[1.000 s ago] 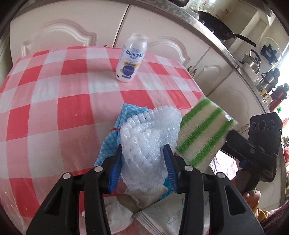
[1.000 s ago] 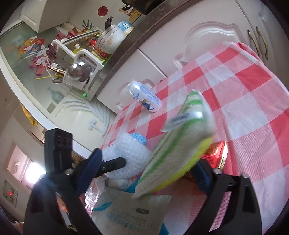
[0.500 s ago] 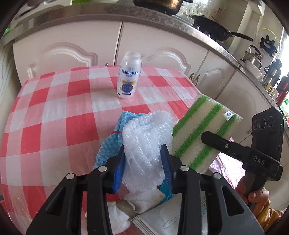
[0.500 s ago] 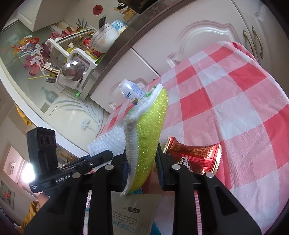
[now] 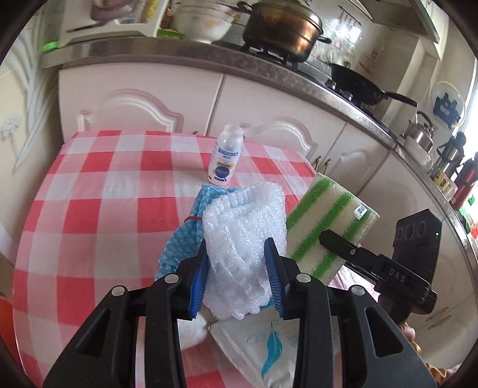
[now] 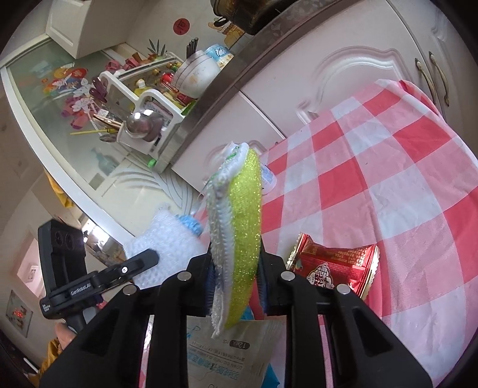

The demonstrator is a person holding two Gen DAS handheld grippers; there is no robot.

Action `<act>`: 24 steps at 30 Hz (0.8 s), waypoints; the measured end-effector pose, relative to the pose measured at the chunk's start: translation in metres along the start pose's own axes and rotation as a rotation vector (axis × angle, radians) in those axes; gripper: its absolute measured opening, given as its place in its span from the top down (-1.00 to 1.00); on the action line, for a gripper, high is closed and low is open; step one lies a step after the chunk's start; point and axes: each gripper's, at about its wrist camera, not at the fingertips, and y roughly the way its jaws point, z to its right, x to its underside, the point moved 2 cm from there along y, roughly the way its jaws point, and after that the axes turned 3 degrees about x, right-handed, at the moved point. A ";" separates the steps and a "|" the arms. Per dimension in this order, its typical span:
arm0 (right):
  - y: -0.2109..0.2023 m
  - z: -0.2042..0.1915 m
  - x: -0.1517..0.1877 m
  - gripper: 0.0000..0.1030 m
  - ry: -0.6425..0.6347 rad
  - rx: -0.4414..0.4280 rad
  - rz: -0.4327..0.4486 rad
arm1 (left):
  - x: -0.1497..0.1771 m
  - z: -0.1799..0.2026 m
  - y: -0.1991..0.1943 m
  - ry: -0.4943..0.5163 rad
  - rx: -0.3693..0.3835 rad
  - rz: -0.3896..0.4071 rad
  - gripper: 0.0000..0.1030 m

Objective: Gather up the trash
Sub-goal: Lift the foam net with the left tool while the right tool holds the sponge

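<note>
Left wrist view, near to far: a white packet printed with a blue feather (image 5: 269, 352) lies nearest, partly under the tool. The left gripper (image 5: 239, 268) has its blue-padded jaws clamped on a wad of white bubble wrap (image 5: 243, 238), held above the table. A blue patterned cloth (image 5: 191, 235) shows just behind and left of the wad. To the right, the right gripper (image 5: 325, 235) pinches a green-striped sponge (image 5: 325, 226), which nearly touches the bubble wrap. Farther off, a white drink bottle (image 5: 225, 158) stands upright on the red-and-white checked tablecloth (image 5: 104, 194). White cabinets (image 5: 143, 101) and a counter bearing a lidded pot (image 5: 283, 27) and a black pan (image 5: 358, 80) close the far side.

Right wrist view: the right gripper (image 6: 236, 280) is shut on the sponge (image 6: 239, 226), seen edge-on with its yellow-green scouring face to the right. A red snack wrapper (image 6: 334, 265) lies on the cloth just right of it. The left gripper (image 6: 146, 259) holds the bubble wrap (image 6: 167, 244) at left.
</note>
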 end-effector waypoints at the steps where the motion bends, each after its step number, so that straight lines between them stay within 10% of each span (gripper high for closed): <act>1: -0.001 0.001 0.000 0.54 0.005 -0.006 0.002 | 0.002 0.000 -0.006 -0.005 -0.009 0.010 0.27; 24: -0.017 -0.006 0.005 0.55 0.026 -0.054 0.023 | 0.067 -0.035 -0.088 -0.199 0.042 0.088 0.27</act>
